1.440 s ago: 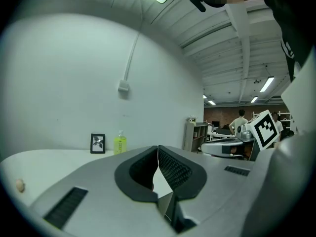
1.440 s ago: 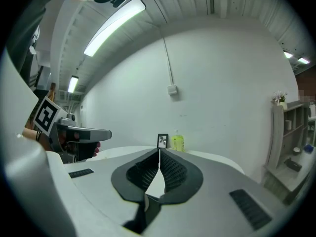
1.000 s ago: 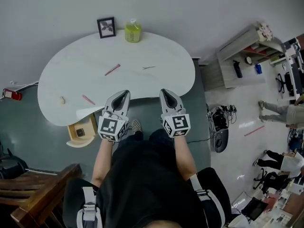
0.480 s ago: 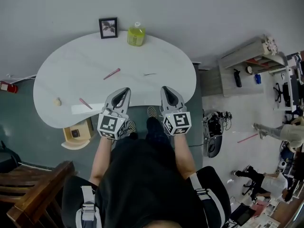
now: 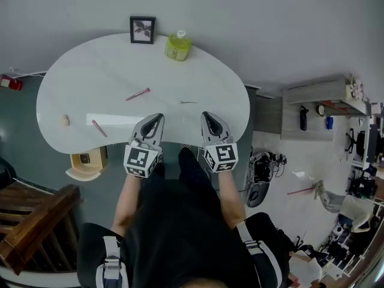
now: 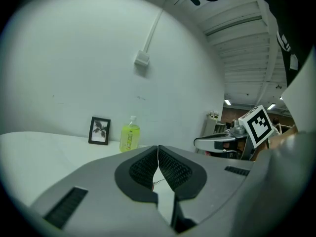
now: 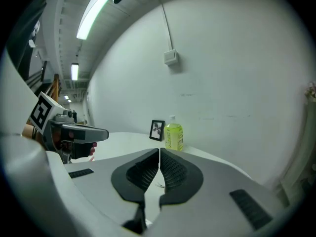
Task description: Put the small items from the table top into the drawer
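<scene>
The step in hand reads as the approach, with nothing picked up yet. The white worktop (image 5: 198, 77) spreads ahead of the person, and the low wooden unit I take for the drawer (image 5: 77, 171) sits under its left edge, with something dark inside; I cannot tell how far it is pulled out. A green bottle (image 5: 178, 45) and a frame (image 5: 143, 29) stand side by side at the far edge by the wall and are probably not among the small items. The left hand-held gripper (image 5: 157, 119) and the right hand-held gripper (image 5: 207, 116) hover side by side over the near edge. Each has its jaws closed pad to pad and empty, which each gripper's own view confirms. Four small items lie loose on the worktop. One pink pen (image 5: 137, 94) lies just beyond the left hand-held gripper, and a second pen (image 5: 99, 128) is off to its left near the edge above the drawer. A thin wire (image 5: 188, 102) lies between the two tips and a little past them. A beige lump (image 5: 65, 120) is far to the left, well apart from both. The next move, as I judge it, calls for opening one pair of jaws and lowering it over the nearest item, likely a pen. The flat wire will need a careful pinch.
</scene>
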A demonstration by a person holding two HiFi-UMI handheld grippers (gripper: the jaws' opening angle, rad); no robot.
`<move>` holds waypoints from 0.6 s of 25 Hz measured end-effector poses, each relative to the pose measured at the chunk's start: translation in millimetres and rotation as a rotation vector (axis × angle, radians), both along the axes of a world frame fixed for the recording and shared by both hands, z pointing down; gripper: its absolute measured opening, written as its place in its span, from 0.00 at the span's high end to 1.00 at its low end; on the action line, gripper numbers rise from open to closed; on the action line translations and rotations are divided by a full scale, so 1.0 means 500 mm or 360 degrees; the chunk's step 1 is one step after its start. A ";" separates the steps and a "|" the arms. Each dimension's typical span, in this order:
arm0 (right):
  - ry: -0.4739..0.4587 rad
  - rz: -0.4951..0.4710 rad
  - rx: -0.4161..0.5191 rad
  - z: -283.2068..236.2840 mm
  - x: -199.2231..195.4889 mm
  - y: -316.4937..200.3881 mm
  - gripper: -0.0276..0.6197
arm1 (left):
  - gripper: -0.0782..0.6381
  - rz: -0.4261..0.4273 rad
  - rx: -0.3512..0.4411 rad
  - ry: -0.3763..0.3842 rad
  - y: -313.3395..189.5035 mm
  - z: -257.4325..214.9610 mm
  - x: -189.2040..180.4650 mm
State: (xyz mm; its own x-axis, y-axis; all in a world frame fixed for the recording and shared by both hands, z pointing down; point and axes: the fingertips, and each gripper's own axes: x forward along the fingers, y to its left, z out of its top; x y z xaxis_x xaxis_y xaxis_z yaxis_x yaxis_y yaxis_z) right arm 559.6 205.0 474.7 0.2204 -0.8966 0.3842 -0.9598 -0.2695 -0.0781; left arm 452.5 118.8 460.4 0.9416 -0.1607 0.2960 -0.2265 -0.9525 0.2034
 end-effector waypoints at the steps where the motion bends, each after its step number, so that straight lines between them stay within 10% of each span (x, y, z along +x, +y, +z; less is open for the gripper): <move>1: -0.0013 -0.0023 -0.0019 0.016 0.006 -0.004 0.91 | 0.86 -0.0013 -0.0009 -0.0023 0.000 0.015 0.006; 15: -0.0198 -0.0272 -0.0242 0.221 0.048 -0.036 0.91 | 0.86 -0.0155 -0.0146 -0.0251 -0.007 0.180 0.065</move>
